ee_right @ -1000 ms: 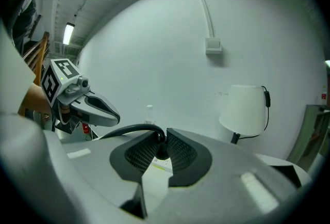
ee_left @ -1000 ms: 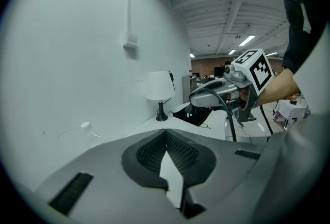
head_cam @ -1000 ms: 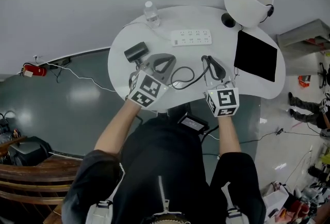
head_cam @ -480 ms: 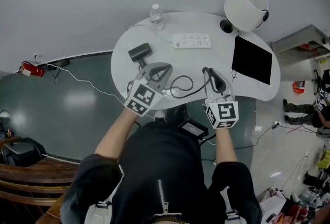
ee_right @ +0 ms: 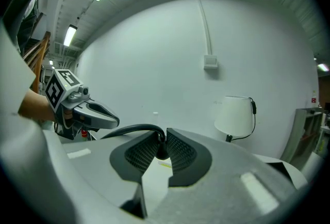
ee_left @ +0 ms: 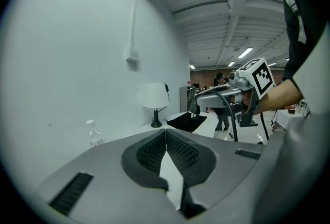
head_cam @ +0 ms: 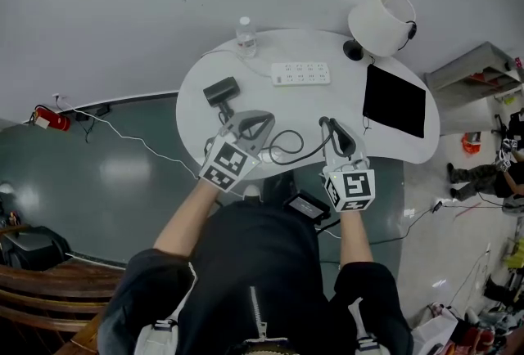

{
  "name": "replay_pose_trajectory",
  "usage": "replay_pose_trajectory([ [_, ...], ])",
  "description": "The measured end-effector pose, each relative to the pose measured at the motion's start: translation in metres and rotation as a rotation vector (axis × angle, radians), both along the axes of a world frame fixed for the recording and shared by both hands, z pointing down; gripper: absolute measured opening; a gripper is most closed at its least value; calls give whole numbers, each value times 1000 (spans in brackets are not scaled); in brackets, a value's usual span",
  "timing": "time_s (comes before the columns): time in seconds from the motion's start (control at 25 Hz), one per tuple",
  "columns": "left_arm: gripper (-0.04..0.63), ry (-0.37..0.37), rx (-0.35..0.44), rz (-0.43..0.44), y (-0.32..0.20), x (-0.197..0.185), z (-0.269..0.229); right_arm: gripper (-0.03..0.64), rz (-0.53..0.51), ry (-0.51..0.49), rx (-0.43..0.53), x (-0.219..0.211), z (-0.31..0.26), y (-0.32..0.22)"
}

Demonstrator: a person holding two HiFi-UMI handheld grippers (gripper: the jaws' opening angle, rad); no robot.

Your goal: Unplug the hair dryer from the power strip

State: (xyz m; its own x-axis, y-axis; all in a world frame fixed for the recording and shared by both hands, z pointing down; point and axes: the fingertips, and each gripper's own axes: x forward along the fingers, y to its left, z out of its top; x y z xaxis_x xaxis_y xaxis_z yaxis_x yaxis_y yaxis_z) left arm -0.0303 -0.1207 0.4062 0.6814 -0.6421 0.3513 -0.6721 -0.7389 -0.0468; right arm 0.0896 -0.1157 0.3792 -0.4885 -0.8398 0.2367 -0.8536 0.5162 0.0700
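Hair dryer (head_cam: 221,89), black, lies on the left part of the white oval table (head_cam: 303,104) that fills the middle of the head view, just above and left of the left gripper. At the table's upper right stands a white-shaded lamp (head_cam: 381,16), and below it a black rectangular mat (head_cam: 395,100) lies flat near the right edge. A white power strip (head_cam: 301,73) rests toward the table's upper middle, well apart from both grippers, which sit at the lower edge of the table. The left gripper (head_cam: 267,120) reaches in from the lower left. In its own view its two ribbed pads are pressed together at the tips with nothing between them, and only the table and the lamp are seen beyond. The right gripper (head_cam: 326,123) comes in from the lower right, lower in the frame than the power strip. In its own view its jaws stand slightly apart and pinch the thick rounded end of a black cord (ee_right: 131,128). The cord arcs away to the left from between the pads, toward the left gripper. In the head view the same cord makes a loop on the tabletop between the two grippers. A small clear bottle (head_cam: 245,36) stands at the table's upper left rim, above the hair dryer.
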Motion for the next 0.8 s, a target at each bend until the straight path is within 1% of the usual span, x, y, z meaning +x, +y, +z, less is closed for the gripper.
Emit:
replay_pose_trajectory([
  [0.8, 14, -6, -12, 19, 1, 10, 5, 51, 0, 2, -8, 8, -1, -1],
])
